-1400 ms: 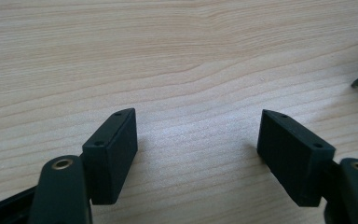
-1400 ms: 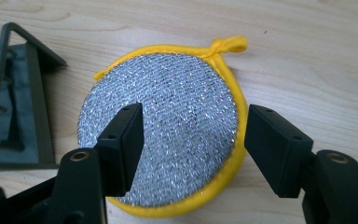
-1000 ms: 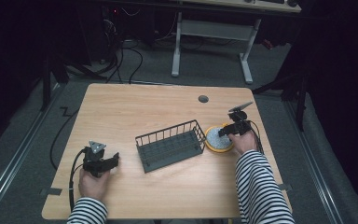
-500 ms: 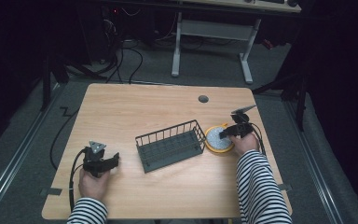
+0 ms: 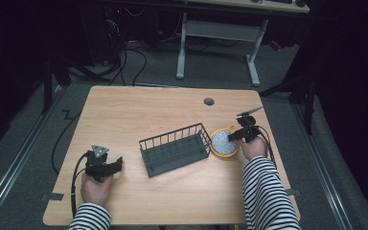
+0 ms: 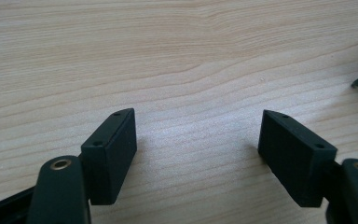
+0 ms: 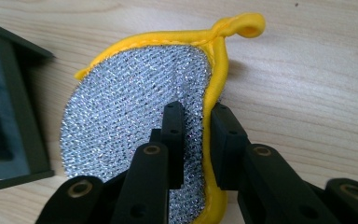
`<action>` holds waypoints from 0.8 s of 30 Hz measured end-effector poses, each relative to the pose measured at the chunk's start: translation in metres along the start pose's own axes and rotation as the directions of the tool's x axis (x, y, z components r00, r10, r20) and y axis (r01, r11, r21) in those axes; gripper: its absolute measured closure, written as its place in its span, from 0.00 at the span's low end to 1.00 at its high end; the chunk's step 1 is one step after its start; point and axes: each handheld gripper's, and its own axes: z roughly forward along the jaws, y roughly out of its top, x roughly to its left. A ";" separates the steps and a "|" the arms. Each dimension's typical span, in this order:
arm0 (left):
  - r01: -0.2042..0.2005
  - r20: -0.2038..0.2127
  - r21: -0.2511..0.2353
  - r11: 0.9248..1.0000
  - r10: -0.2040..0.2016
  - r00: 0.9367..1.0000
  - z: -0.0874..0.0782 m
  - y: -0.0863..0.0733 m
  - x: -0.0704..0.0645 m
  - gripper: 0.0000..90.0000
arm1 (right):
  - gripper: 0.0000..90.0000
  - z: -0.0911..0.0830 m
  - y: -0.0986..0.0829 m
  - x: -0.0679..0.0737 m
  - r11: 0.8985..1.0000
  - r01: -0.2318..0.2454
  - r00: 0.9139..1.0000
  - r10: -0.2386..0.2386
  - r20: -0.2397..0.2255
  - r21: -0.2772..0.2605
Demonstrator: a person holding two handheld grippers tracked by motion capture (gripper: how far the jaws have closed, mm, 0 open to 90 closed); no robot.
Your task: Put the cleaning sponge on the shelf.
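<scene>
Fingers (image 7: 173,135) of the right gripper (image 7: 196,140) are clamped on the edge of a round scrubbing pad (image 7: 135,116), one finger pressed on its silver mesh face and the other on its yellow rim. From the right gripper view, the pad appears to be tipped up on edge, with its yellow loop (image 7: 247,24) pointing away over the wooden table (image 7: 317,93). From above, the pad (image 5: 223,142) is seen at the right side of the table, just beside the right end of a dark wire basket (image 5: 175,149); whether they touch cannot be told. The left gripper (image 6: 198,149) is held low over bare wood near the table's front left corner, well apart from the basket, its jaws spread wide and holding nothing.
</scene>
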 end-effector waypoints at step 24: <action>-0.001 -0.001 -0.001 1.000 0.001 1.000 0.000 0.000 0.000 0.31 | 0.87 -0.066 -0.012 0.000 0.981 0.066 0.997 -0.071 -0.021 -0.182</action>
